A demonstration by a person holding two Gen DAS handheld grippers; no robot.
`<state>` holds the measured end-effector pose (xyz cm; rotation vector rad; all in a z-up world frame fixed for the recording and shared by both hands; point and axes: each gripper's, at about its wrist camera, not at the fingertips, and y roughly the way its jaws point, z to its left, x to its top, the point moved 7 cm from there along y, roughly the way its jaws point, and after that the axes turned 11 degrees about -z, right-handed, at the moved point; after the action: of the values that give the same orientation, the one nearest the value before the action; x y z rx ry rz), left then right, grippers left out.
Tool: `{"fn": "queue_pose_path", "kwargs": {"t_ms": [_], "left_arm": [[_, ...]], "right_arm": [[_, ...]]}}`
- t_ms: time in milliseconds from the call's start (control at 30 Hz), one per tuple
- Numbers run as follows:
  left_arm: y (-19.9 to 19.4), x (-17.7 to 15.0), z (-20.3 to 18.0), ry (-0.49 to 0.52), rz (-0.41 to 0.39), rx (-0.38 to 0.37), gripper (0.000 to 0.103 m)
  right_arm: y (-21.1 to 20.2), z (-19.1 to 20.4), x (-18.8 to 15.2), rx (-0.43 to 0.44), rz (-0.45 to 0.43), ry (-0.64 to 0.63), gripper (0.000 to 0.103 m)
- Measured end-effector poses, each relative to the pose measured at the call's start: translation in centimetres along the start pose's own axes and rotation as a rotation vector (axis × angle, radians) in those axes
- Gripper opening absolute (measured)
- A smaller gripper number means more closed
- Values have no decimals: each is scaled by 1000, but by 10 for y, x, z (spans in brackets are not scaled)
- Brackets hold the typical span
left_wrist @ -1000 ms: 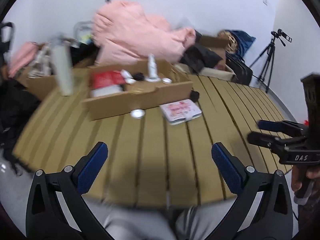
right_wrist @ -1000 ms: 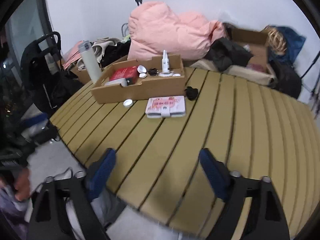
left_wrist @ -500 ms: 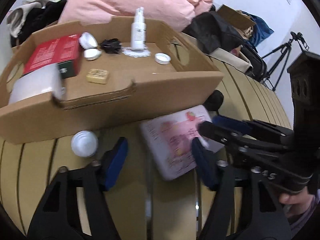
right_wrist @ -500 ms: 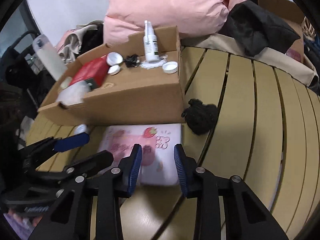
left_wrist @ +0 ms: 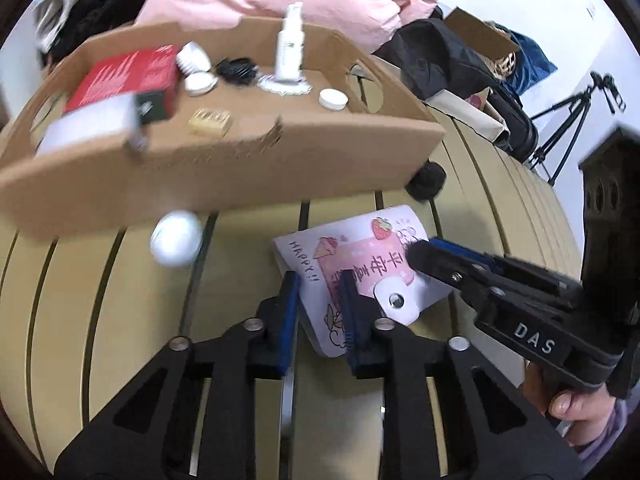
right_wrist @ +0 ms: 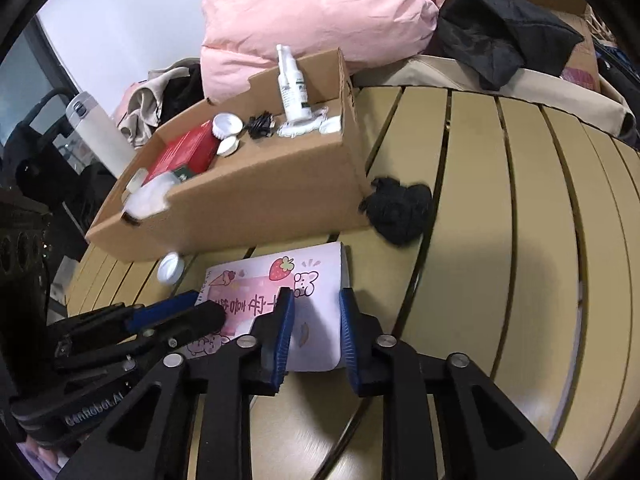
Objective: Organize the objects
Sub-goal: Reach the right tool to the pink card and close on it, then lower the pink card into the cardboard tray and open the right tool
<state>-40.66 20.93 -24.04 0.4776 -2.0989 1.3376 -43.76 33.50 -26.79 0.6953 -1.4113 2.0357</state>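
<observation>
Both grippers have swept in from the counter's near edge. The left gripper (left_wrist: 318,300) and right gripper (right_wrist: 316,320), jaws narrowed but not clamped, now straddle the white-and-pink strawberry-print snap-flap case (left_wrist: 356,268), flat on the yellow slatted counter (right_wrist: 500,240). A pickup looks imminent; beyond waits the open brown cardboard box (left_wrist: 224,176).

Pink duvet (right_wrist: 320,12), tripod (left_wrist: 576,120) & black jacket (right_wrist: 504,28) behind table.
</observation>
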Motion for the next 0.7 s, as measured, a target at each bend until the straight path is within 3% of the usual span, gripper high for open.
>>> {"fn": "queue_pose_path", "kwargs": {"t_ms": [100,233,333,433,500,700], "left_arm": [[-38,-19,-2,-46,-19,-46,12],[-95,-46,-17,-22,-47,-73,11],[-128,-48,-26,-8,-90,-88,10],[-146,-23,-33,13,-143,-107,8],[-152,6,-37,13,-162,-151,5],[-133,102,-33,13,-227,-155,4]], "right_arm": [[-37,16,-19,1,-13,-18,16],[-94,41,-45,-9,-61,-35,14],[-127,54,-56,-3,-102,-17,14],[-138,61,-46,1,-130,-10,13],[-135,64,-28,4,-130,-12,4],[-110,80,56,7,-142,-97,4]]}}
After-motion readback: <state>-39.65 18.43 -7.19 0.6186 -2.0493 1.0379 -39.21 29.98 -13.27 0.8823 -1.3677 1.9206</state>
